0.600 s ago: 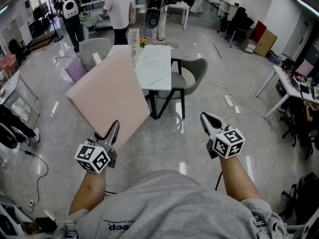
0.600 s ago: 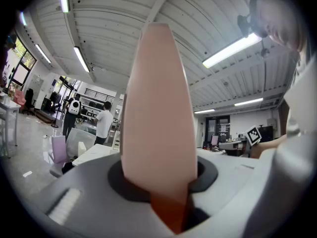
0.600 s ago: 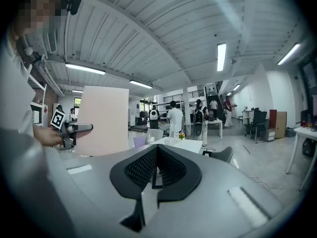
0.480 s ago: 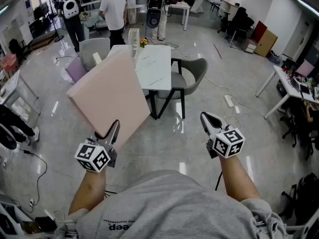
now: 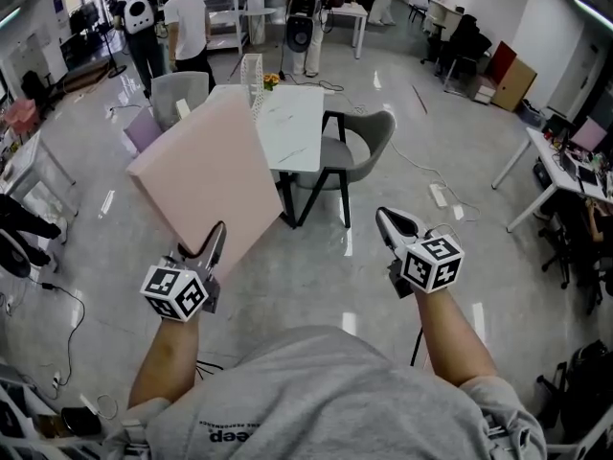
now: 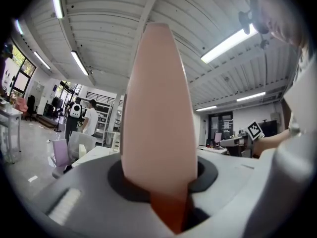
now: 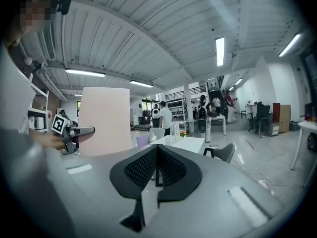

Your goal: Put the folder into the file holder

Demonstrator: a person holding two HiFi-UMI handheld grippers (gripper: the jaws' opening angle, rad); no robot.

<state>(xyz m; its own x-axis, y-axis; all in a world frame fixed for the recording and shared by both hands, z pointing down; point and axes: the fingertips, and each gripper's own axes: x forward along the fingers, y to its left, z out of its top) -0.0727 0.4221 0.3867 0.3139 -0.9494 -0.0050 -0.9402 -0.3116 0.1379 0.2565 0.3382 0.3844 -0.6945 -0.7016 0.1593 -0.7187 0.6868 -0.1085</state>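
Left gripper [image 5: 215, 236] clamped, right gripper [image 5: 388, 220] closed, forearms outstretched.

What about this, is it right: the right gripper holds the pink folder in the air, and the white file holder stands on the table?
No: the left gripper holds the pink folder in the air, as the left gripper view shows. The white file holder does stand on the table.
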